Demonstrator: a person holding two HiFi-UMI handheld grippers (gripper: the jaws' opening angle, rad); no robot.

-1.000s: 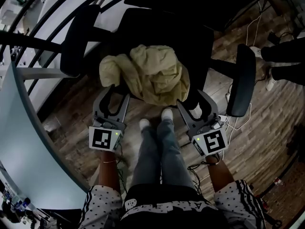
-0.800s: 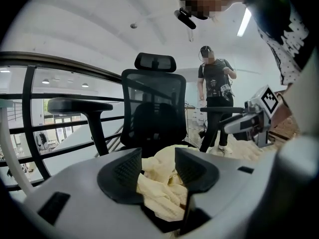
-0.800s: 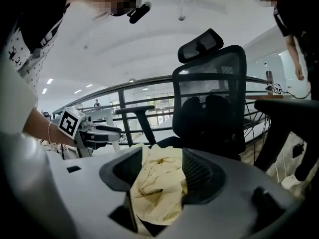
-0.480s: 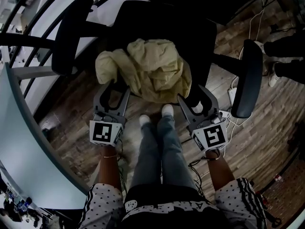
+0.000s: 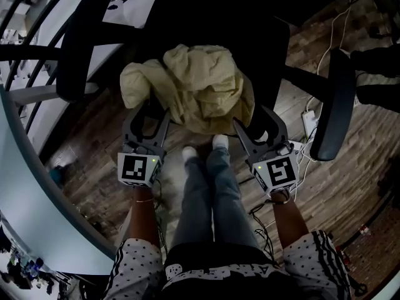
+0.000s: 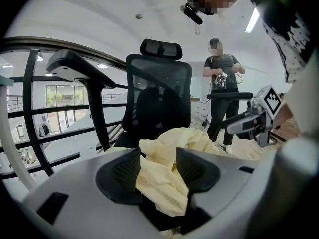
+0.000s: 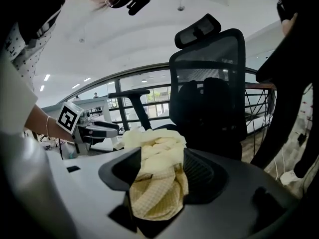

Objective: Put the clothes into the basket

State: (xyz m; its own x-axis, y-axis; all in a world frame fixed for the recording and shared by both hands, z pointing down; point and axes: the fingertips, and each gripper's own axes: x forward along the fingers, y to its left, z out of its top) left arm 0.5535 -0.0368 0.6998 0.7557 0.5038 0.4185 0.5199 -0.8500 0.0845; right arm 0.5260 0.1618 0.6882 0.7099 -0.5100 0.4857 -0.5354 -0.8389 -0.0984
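A crumpled pale-yellow garment [image 5: 200, 89] lies on the seat of a black office chair [image 5: 265, 45]. My left gripper [image 5: 148, 114] is at its near left edge. In the left gripper view a fold of the garment [image 6: 159, 180] hangs loosely between the jaws of the left gripper [image 6: 158, 171], which have just been opening. My right gripper [image 5: 255, 122] is at the garment's near right corner. In the right gripper view the garment [image 7: 154, 183] fills the gap between the pads of the right gripper [image 7: 162, 171]. No basket is in view.
The chair's armrests [image 5: 75, 49] [image 5: 331, 105] flank the garment. My own legs [image 5: 209, 180] stand between the grippers on the wood floor. Cables and a power strip [image 5: 309, 117] lie at the right. A pale curved tabletop [image 5: 25, 186] is at the left. A second person [image 6: 222, 78] stands behind the chair.
Both grippers have sunk a little with the garment's near edge. The left jaws stand wider apart than before.
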